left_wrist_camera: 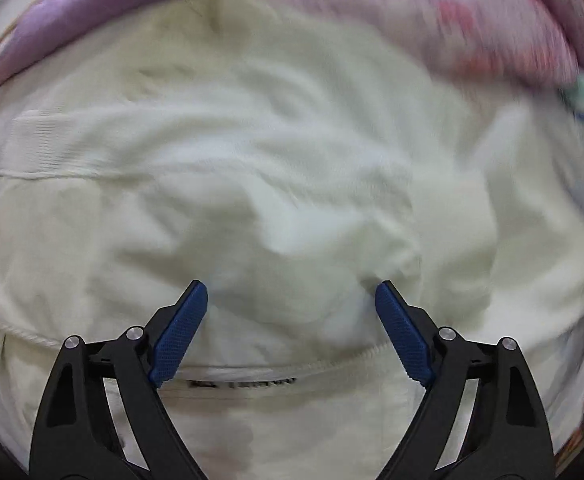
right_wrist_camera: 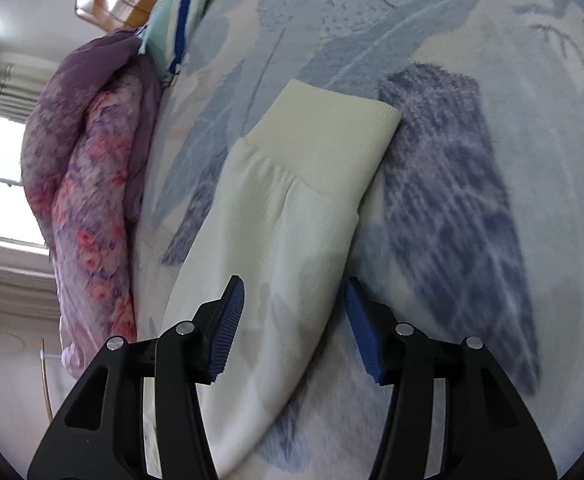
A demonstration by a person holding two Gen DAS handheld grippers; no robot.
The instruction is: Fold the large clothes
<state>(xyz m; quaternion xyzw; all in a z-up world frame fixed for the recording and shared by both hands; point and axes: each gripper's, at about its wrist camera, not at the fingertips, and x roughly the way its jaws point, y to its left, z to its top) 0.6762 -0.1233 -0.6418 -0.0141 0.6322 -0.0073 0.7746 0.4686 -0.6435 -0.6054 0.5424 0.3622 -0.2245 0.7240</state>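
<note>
A cream-white knit sweatshirt (left_wrist_camera: 276,184) lies crumpled on a blue leaf-print bedsheet (right_wrist_camera: 471,200), its ribbed-cuff sleeve (right_wrist_camera: 292,208) stretched flat. The left gripper (left_wrist_camera: 291,294) hovers over the collar with jaws apart and empty; the right gripper (right_wrist_camera: 293,290), also spread, straddles the sleeve. The fabric looks soft, light and floppy, so the cuff or a seam is probably the surest hold.

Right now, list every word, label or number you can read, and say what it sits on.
Neck label inside the collar of the cream sweatshirt, left wrist view: dark print, too blurred to read.
Right wrist view: no text on the sleeve, the leaf-print bedsheet or the floral quilt.
</note>
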